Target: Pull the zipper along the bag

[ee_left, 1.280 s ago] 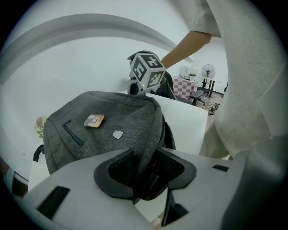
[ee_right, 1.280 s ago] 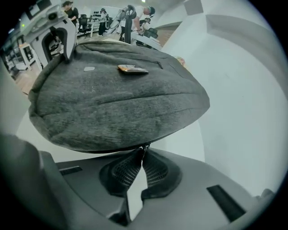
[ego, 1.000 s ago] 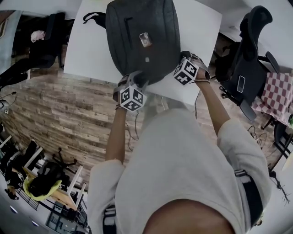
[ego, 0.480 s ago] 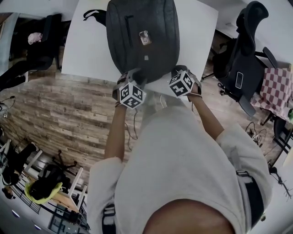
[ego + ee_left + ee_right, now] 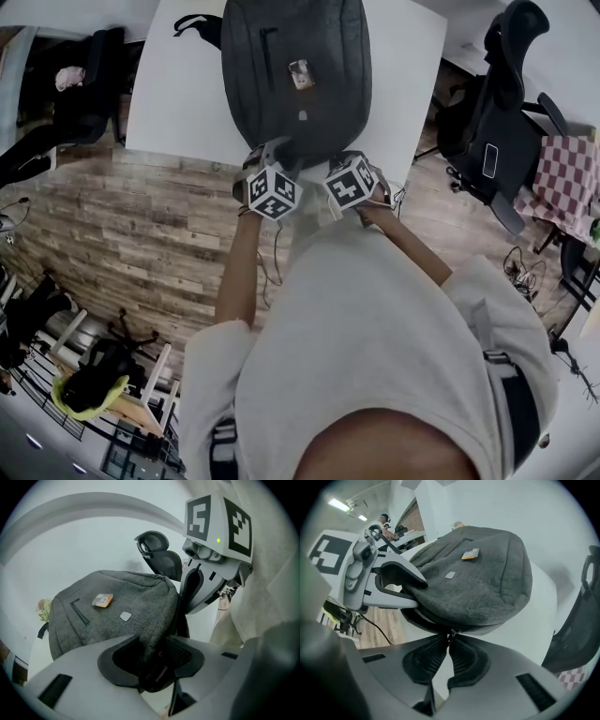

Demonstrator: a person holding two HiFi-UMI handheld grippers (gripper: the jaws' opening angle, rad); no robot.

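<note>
Head view, backpack: A dark grey fabric backpack lies flat on a white table, its rounded end at the table's near edge, in front of the person.
Head view, grippers: The left gripper and the right gripper meet the backpack's near rim close together, with their marker cubes almost side by side.
Head view, surroundings: A black office chair stands to the right of the table, on a wood-plank floor.
Left gripper view, grip: The left gripper is clamped on a fold of the backpack at its rim, with cloth bunched between the pads.
Left gripper view, beyond: The right gripper reaches down just to the right. A small orange tag sits on the backpack's top panel.
Right gripper view, grip: The right gripper pinches the small metal zipper pull under the rim of the backpack. Its jaws are nearly together and have just eased apart a touch, with the pull between them.
Right gripper view, beyond: The left gripper bites the rim just to the left.
</note>
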